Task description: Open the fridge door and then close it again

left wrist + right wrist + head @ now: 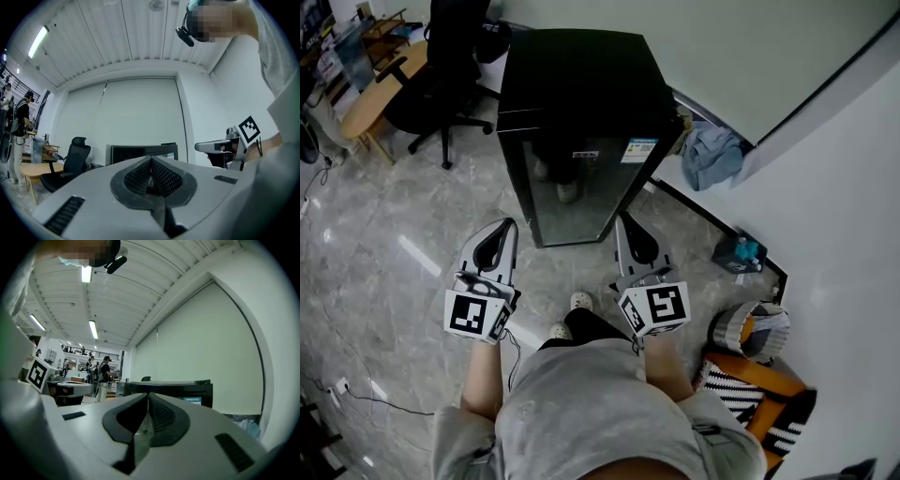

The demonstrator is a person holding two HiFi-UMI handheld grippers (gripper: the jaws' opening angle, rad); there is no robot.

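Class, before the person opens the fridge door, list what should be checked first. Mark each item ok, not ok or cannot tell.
1. Fridge door shut: ok.
2. Left gripper empty, jaws together: ok.
3. Right gripper empty, jaws together: ok.
4. A gripper at the door: not ok, both are short of it.
5. Where to pull the door: cannot tell, no grip point shows.
6. Chair out of the door's way: probably ok, it stands off beside the fridge's back.

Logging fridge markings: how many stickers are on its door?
2: a small white sticker top-middle on the door, a blue-and-white label at its top right.
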